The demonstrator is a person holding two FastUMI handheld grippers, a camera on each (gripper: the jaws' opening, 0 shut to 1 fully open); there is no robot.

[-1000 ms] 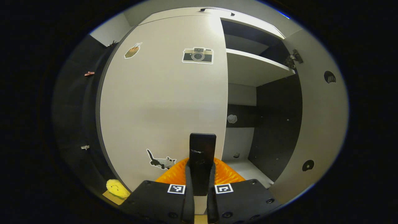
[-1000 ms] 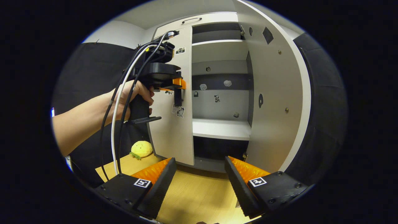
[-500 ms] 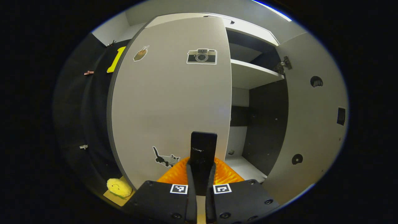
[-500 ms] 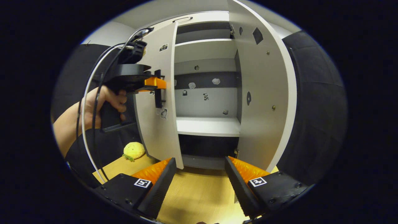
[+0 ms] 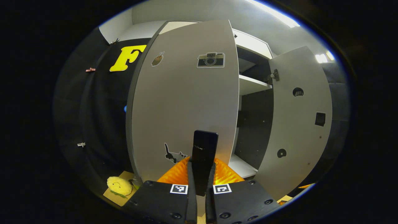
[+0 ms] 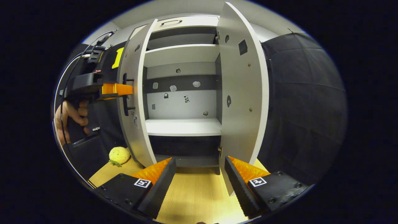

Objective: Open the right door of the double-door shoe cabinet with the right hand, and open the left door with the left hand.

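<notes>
The white shoe cabinet (image 6: 182, 53) stands with both doors swung out. In the left gripper view, my left gripper (image 5: 202, 163) is shut on the black vertical handle (image 5: 204, 144) of the left door (image 5: 183, 102), which bears camera and cat stickers. The right gripper view shows that door (image 6: 134, 124) nearly edge-on, with a hand (image 6: 71, 115) holding the left gripper (image 6: 122, 89) at its handle (image 6: 125, 95). The right door (image 6: 241, 102) stands wide, its inner face showing. My right gripper (image 6: 199, 169) is open, low in front of the cabinet, holding nothing.
A yellow plush toy (image 6: 119, 154) lies on the wooden surface (image 6: 192, 193) left of the cabinet, and in the left gripper view the toy (image 5: 119, 185) sits below the left door. White shelves (image 6: 183, 126) with small stickers on the back wall fill the interior. Black cloth walls flank both sides.
The left door has swung outward on its hinge with my left gripper on the handle, going from nearly closed to well open. The right gripper has stayed open and drawn back slightly.
</notes>
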